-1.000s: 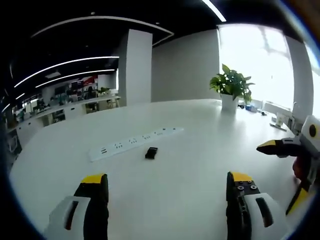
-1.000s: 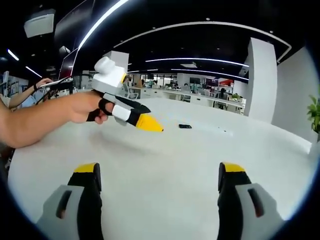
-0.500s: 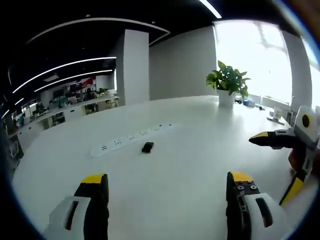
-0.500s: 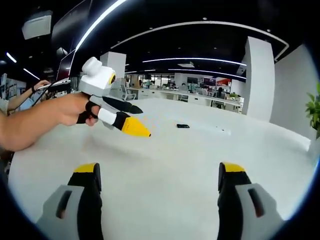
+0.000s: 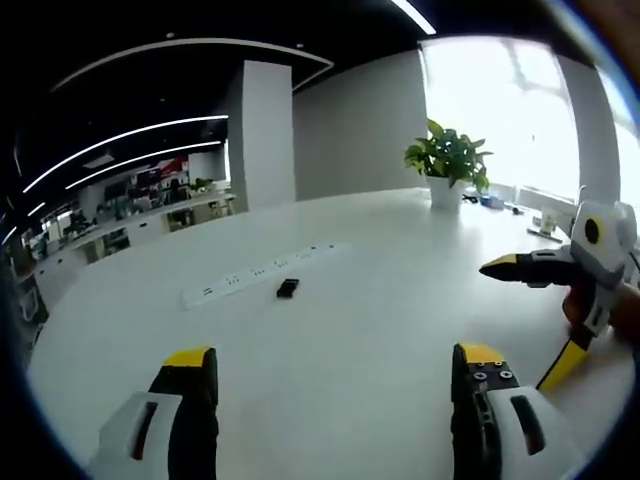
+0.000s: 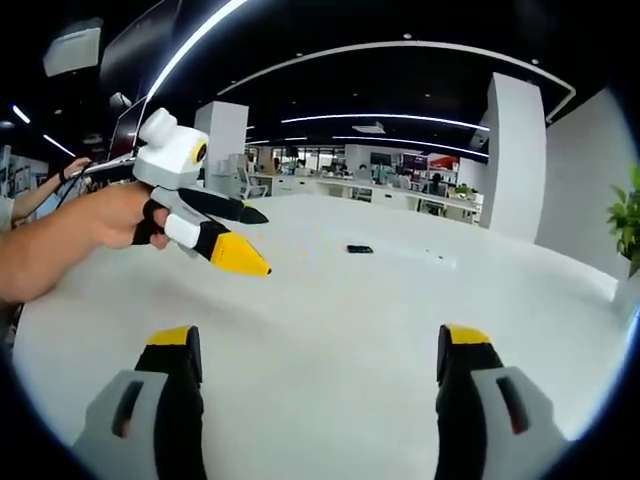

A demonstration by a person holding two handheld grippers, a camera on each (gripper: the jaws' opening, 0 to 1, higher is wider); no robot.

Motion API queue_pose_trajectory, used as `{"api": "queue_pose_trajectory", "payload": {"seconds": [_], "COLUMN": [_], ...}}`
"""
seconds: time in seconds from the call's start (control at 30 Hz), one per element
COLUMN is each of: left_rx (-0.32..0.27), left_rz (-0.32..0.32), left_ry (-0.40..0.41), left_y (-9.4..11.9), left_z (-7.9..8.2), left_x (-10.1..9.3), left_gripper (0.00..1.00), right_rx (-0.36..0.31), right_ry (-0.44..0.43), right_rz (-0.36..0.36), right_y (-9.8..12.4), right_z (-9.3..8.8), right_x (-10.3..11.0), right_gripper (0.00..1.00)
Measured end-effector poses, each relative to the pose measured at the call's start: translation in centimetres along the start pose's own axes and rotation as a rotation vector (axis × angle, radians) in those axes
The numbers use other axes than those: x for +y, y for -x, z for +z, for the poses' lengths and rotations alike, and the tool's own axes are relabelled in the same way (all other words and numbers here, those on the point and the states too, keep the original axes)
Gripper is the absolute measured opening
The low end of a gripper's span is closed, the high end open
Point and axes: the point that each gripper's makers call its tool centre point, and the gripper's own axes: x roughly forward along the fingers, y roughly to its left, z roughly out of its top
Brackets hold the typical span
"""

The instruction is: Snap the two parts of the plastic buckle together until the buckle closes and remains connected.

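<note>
Up close in the left gripper view: left gripper (image 5: 335, 385) with yellow-tipped jaws spread wide, nothing between them, hanging over bare white table (image 5: 360, 310). Just off to the side, right gripper (image 5: 527, 317) poking in from the edge, jaws likewise parted, one black with a yellow tip pointing across the table, the other yellow one angled down toward the surface; held in a hand (image 5: 612, 315) barely visible at the rim.

Further out on the tabletop: small black plastic buckle (image 5: 288, 288), lying flat, well apart from both grippers. Cannot tell at this range whether its two parts are joined. Just beyond it, a long white power strip (image 5: 262, 275), running at a slant, near the buckle but not touching. At the table's far edge, a potted plant (image 5: 447, 168) in a white pot, bright window behind. A white pillar (image 5: 258, 135) past that, office desks in the dim background.

Over in the right gripper view: right gripper (image 6: 318, 375) also gaping, jaws empty, table (image 6: 330, 330) beneath. Then the left gripper (image 6: 242, 238), gripped by a hand (image 6: 105, 213), held above the surface, jaws apart, yellow tip lowest. Far down the table, the buckle (image 6: 359, 249) as a dark speck, power strip (image 6: 425, 257) faint beside it. Pillar (image 6: 520, 160) and plant (image 6: 627, 222) at the edge.
</note>
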Motion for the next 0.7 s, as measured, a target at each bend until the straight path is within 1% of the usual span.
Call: {"api": "queue_pose_trajectory", "payload": {"seconds": [0.43,0.6,0.7], "left_rx": [-0.009,0.0,0.002], "left_rz": [0.017,0.021,0.024], "left_ry": [0.0,-0.012,-0.016], "left_y": [1.5,1.7,1.8], "left_z": [-0.7,-1.2,-1.3], "left_x": [0.7,0.8,0.9], "left_gripper": [0.98,0.99,0.99], "right_rx": [-0.016,-0.019,-0.009], "right_ry": [-0.015,-0.01,-0.006], "right_rz": [-0.013,-0.024,-0.027], "right_y": [0.6,0.7,0.5], "right_z": [0.3,0.4,0.0], "right_x": [-0.1,-0.3,-0.2], "right_gripper": [0.98,0.98,0.98]}}
